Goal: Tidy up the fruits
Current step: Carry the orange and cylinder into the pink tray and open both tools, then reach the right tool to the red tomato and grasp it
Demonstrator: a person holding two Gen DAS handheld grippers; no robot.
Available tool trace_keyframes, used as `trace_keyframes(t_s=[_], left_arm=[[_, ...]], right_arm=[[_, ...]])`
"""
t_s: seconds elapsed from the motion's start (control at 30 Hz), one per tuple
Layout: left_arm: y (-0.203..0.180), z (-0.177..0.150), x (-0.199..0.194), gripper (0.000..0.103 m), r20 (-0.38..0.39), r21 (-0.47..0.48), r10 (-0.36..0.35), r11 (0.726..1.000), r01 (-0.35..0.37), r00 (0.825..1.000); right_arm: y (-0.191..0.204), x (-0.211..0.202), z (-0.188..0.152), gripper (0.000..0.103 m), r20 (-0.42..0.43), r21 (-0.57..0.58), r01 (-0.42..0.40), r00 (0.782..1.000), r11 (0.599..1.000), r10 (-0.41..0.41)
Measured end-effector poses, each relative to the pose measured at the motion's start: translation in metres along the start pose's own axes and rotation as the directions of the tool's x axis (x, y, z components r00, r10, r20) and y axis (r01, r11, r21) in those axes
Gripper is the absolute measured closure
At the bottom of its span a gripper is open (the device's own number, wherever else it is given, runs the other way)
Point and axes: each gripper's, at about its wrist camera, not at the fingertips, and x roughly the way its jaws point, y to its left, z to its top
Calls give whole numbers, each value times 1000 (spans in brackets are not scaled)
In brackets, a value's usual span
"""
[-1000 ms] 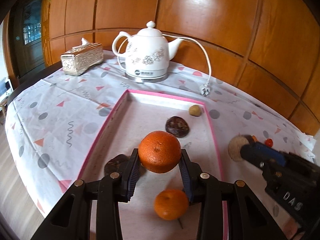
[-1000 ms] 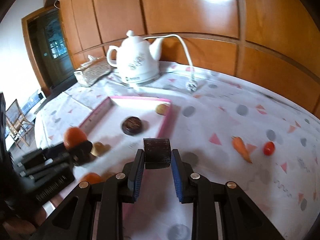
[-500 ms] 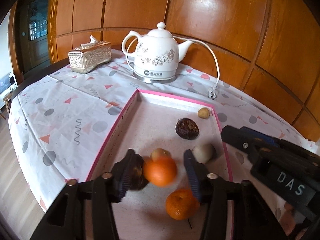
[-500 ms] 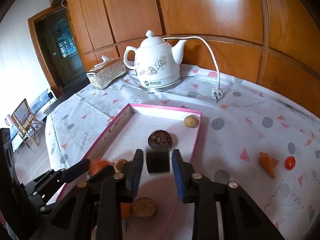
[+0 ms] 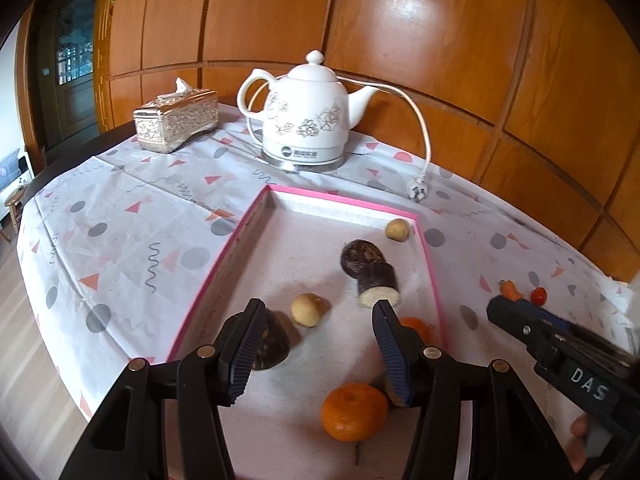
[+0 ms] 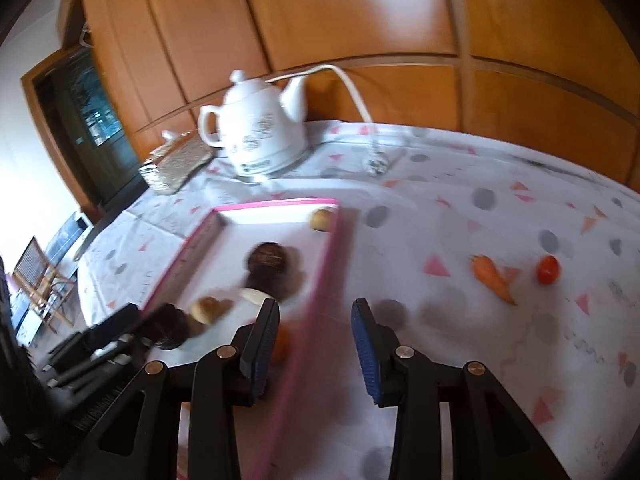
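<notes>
Behind the left gripper [image 5: 316, 344], an orange [image 5: 416, 326] shows only partly.

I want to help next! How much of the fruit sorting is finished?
Most pieces already sit in the pink tray: two oranges, some small yellowish fruits, dark round ones and a dark cut chunk. Nothing is in hand: the left tool and right tool are both open and empty. Left on the cloth: a carrot and a small tomato, if they belong.

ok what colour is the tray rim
Pink: the tray rim is bright pink around a whitish floor. The left wrist view shows it sharpest.
</notes>
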Motion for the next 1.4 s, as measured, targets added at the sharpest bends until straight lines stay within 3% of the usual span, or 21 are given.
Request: trace_keyframes(t_s=[0.3, 0.63, 0.9, 1.4], left_arm=[[-39, 0, 0, 47, -11, 72, -71, 995, 72, 997], [-102, 0, 10, 47, -64, 170, -168, 970, 176, 984], [-146, 0, 31, 47, -98, 222, -185, 954, 202, 978], [-176, 4, 75, 50, -157, 176, -205, 957, 232, 966]], right_arm=[[-68, -8, -17, 65, -12, 130, 134, 991, 983, -133], [-134, -17, -21, 65, -12, 230, 245, 968, 942, -249], [-158, -9, -10, 65, -14, 217, 274, 961, 937, -278], [-185, 35, 16, 65, -48, 193, 282, 960, 940, -278]])
